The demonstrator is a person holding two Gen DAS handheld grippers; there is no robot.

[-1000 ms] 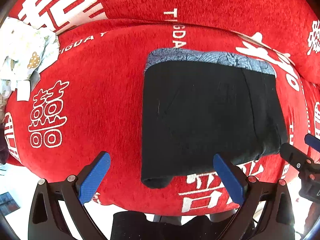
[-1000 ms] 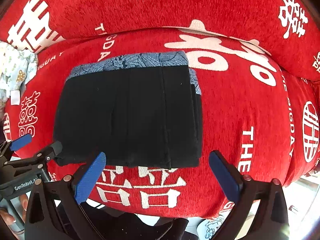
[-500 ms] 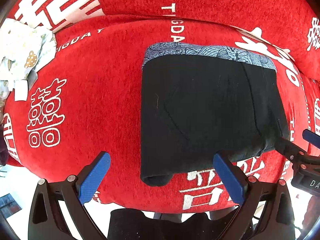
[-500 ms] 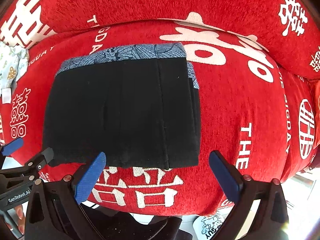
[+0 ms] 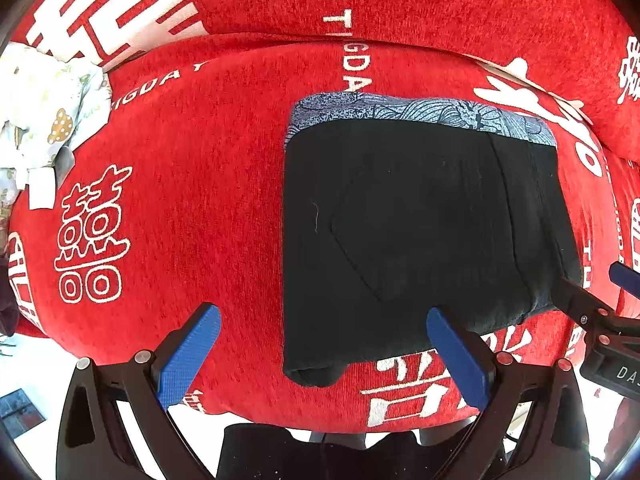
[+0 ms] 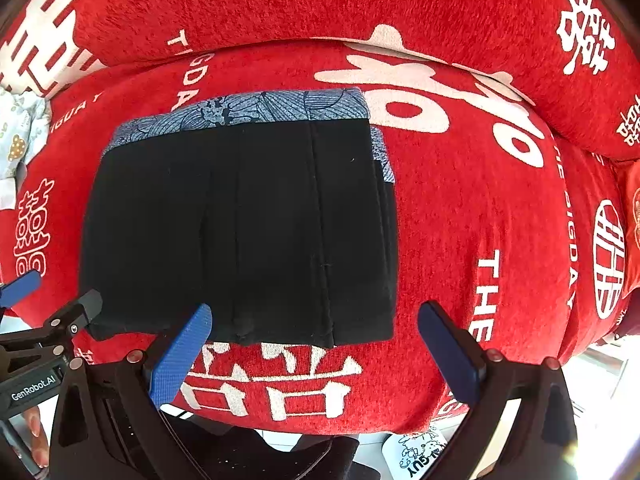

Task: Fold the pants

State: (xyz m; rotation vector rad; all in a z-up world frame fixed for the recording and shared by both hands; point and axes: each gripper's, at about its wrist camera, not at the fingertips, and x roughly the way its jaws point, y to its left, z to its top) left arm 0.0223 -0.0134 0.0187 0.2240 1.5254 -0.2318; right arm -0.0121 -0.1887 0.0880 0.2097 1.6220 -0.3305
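The black pants (image 5: 412, 224) lie folded into a compact rectangle on the red cushion (image 5: 192, 200), patterned waistband at the far edge; the left tool (image 5: 320, 350) and right tool (image 6: 316, 344) hover at the near edge, both spread wide and holding nothing, seemingly poised for another fold

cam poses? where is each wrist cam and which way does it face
Left wrist: on the left gripper, open, facing the folded black pants on the red sofa cushion; right gripper enters at right.
Right wrist: on the right gripper, open, same facing; left gripper enters at left.
Shared: pants, cushion, pale printed cloth.
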